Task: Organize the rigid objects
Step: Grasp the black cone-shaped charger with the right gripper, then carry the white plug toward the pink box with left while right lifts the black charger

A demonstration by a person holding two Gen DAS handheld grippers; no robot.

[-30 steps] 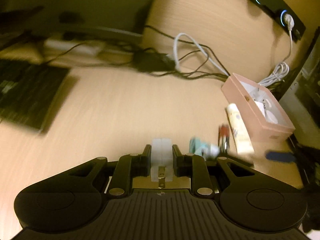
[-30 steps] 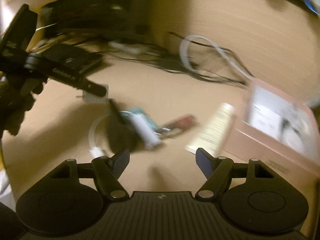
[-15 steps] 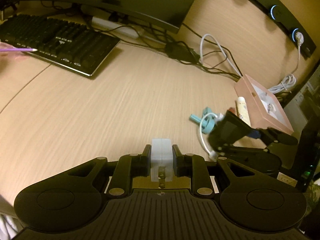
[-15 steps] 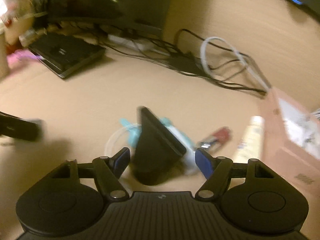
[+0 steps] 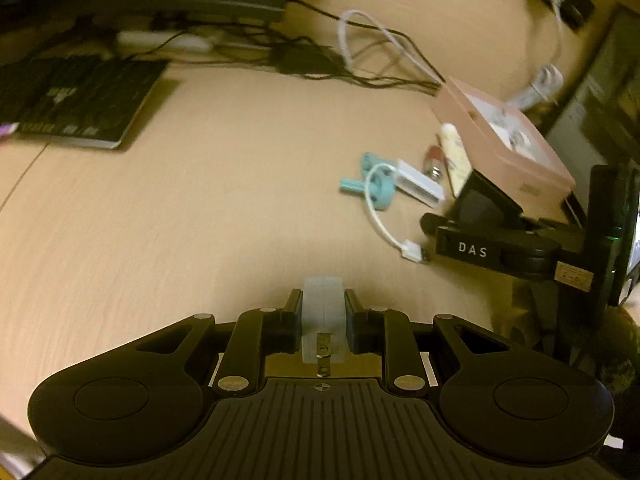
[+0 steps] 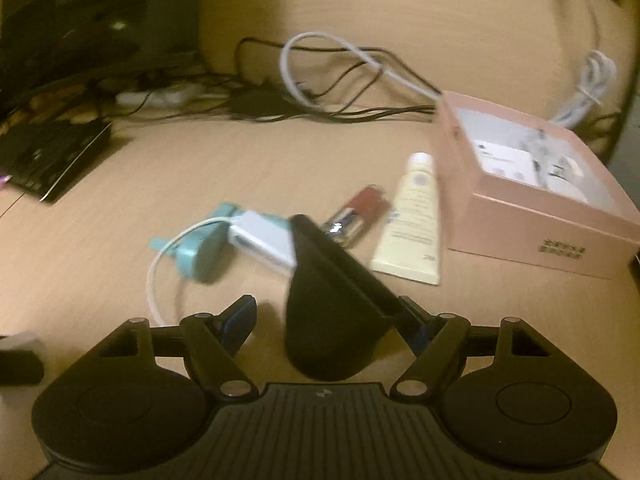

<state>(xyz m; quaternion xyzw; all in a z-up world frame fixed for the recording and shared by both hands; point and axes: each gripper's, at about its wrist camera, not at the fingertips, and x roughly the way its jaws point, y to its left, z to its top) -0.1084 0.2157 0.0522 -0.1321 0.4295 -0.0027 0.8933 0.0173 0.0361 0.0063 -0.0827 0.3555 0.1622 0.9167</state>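
My left gripper (image 5: 322, 308) is shut on a white plug adapter (image 5: 322, 316), held above the wooden desk. My right gripper (image 6: 332, 316) is open around a black wedge-shaped stand (image 6: 332, 320) on the desk; the stand also shows in the left wrist view (image 5: 486, 200). Beyond it lie a white adapter with a cable (image 6: 260, 240), a teal piece (image 6: 200, 256), a red USB stick (image 6: 360, 208) and a cream tube (image 6: 416, 224). An open pink box (image 6: 536, 216) stands at the right.
A black keyboard (image 5: 76, 104) lies at the far left. Tangled black and white cables (image 6: 332, 80) and a power strip (image 5: 164, 40) run along the back wall. A dark computer case (image 5: 612, 128) stands at the right edge.
My right gripper has come down over the black stand, which now sits between its open fingers. My left gripper has swung, still holding the plug adapter.
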